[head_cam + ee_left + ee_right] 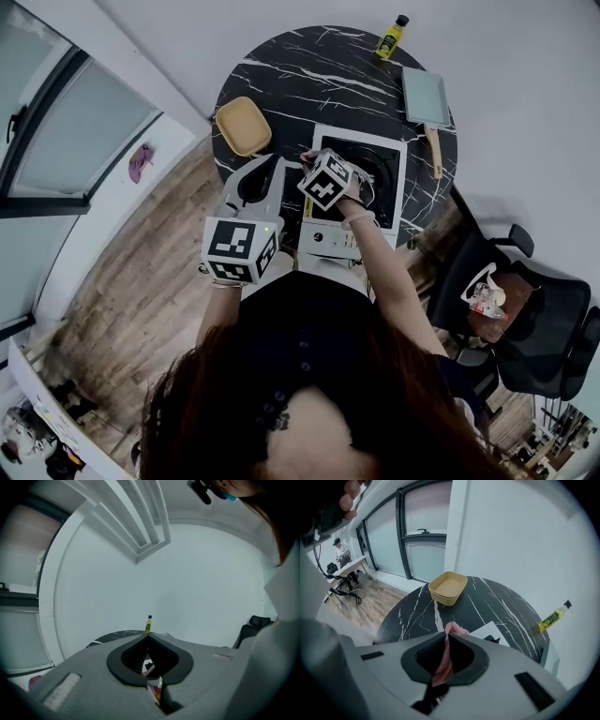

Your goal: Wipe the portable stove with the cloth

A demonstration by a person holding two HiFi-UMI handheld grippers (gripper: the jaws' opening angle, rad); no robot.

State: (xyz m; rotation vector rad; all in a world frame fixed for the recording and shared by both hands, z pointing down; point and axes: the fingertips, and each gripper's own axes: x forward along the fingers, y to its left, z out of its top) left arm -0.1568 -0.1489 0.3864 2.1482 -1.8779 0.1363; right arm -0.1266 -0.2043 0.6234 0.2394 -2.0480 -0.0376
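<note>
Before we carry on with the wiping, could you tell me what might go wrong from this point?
1. Only a small tip of the pink cloth shows past the right gripper's fingers, so they might scrape the portable stove instead of wiping it.
2. The left gripper is shut and appears to be off the stove, so firm strokes may slide it toward the pan close beside it.

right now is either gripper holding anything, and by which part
The right gripper pinches the pink cloth by a bunched fold, some poking past the tips. The left gripper is shut, empty.
</note>
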